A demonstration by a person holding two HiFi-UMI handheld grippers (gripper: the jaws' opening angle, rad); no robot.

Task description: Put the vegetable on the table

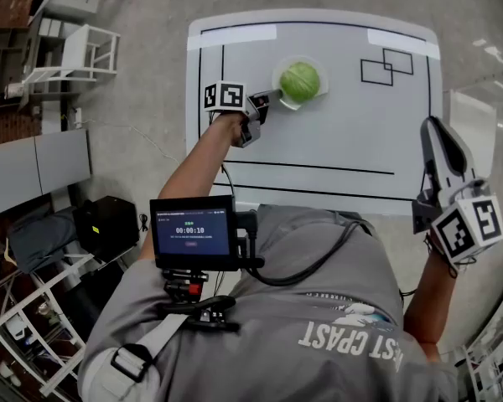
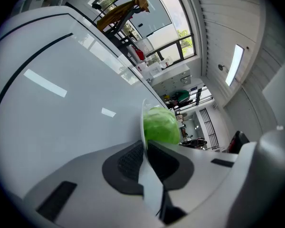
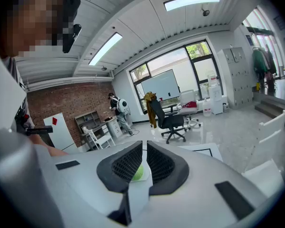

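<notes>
green cabbage (image 1: 300,81) sits on a small white plate (image 1: 292,105), far half of the white worktop (image 1: 318,141), roughly mid-width. cabbage round, whole, fills most of the plate.

left gripper (image 1: 272,99) reaches in from the plate's left side. in the left gripper view its fingers (image 2: 128,160) are pinched onto the thin plate rim (image 2: 143,122), rim edge-on between the pads, cabbage (image 2: 160,125) just beyond the tips. left gripper (image 2: 146,144) is tilted, worktop slanting across that view.

right gripper (image 1: 436,128) is held off the worktop's right edge, near side, well apart from the plate, tips pointing away from the person. right gripper view: fingers (image 3: 128,163) nearly together, only a narrow slit between them, nothing gripped. a sliver of the far cabbage (image 3: 138,173) shows through the slit of the right gripper (image 3: 144,148).

two overlapping black outlined rectangles (image 1: 387,65) are marked on the worktop to the right of the plate, nothing on them.
</notes>
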